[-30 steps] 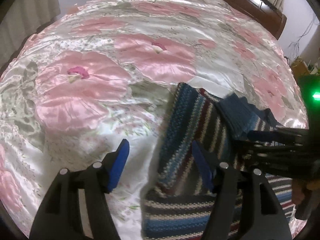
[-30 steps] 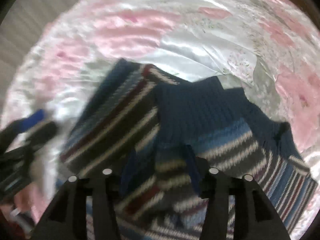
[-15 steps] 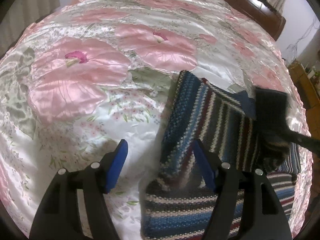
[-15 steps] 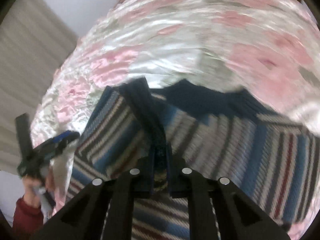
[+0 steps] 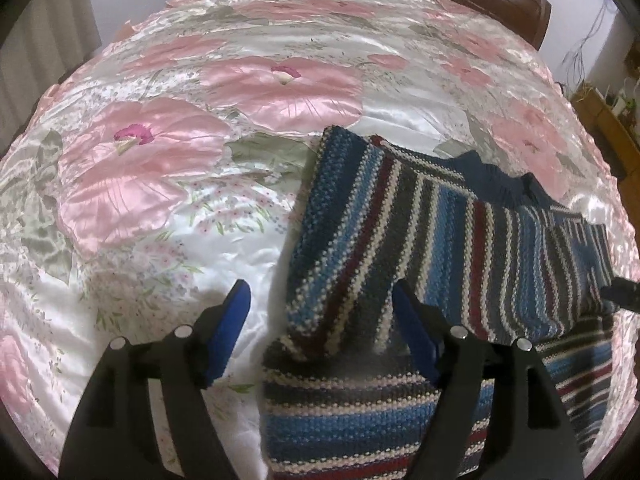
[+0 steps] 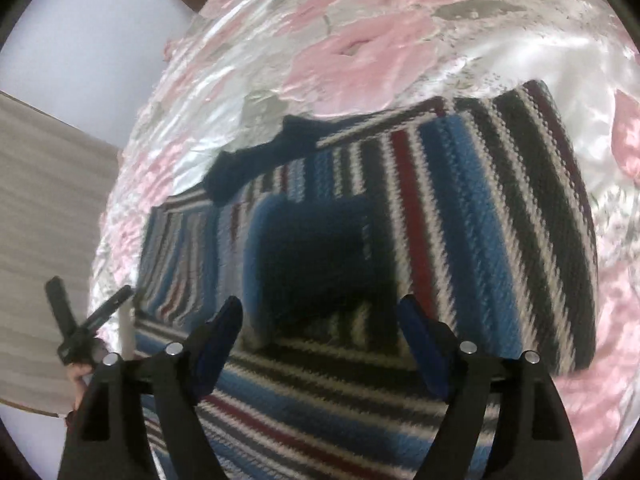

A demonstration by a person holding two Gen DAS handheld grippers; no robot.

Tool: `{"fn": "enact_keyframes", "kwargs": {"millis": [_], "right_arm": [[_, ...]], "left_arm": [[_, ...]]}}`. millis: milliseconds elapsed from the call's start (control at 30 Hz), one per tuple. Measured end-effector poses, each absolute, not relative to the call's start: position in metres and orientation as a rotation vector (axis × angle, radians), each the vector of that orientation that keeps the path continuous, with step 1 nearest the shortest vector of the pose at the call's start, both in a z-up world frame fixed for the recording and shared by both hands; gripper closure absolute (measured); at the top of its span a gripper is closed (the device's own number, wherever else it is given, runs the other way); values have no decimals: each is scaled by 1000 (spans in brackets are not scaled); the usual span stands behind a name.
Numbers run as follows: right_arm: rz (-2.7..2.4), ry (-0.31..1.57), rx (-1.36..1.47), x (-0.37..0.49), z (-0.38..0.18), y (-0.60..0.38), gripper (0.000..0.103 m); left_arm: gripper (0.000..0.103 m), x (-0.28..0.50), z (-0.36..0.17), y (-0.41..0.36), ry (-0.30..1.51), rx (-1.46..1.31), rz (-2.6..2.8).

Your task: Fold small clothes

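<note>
Item: striped knit sweater (image 5: 460,240), blue, white, grey and maroon bands, navy ribbed trim.
Location: flat on the floral satin bedspread (image 5: 200,160), toward its near right part in the left wrist view.
Fold state: both sleeves laid inward across the sweater body; navy cuff (image 6: 320,252) resting mid-body; lower body not yet folded up.
Progress: judged partway; sleeve folds done, body fold and final tidy remaining.
Left gripper (image 5: 320,320): spread wide, empty, poised over the sweater's left edge.
Right gripper (image 6: 320,320): spread wide, empty, above the cuff.
Beyond the sweater: wooden headboard (image 5: 500,4) at the far side.
</note>
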State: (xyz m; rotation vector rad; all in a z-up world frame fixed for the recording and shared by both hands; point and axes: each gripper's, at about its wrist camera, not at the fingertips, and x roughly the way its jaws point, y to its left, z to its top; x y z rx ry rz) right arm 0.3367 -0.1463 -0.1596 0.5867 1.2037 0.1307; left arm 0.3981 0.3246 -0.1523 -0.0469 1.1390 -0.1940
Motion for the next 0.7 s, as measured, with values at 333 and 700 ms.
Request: {"fn": "enact_keyframes", "kwargs": {"millis": [333,700], "right_arm": [[146,1215,498,369,-180,-126,56],[-16,1208,405,368,-154,-156,103]], "left_arm": [[26,393,-163,310,1156,-52,-191],[25,390,-158,304,1096,-61,-150]]}}
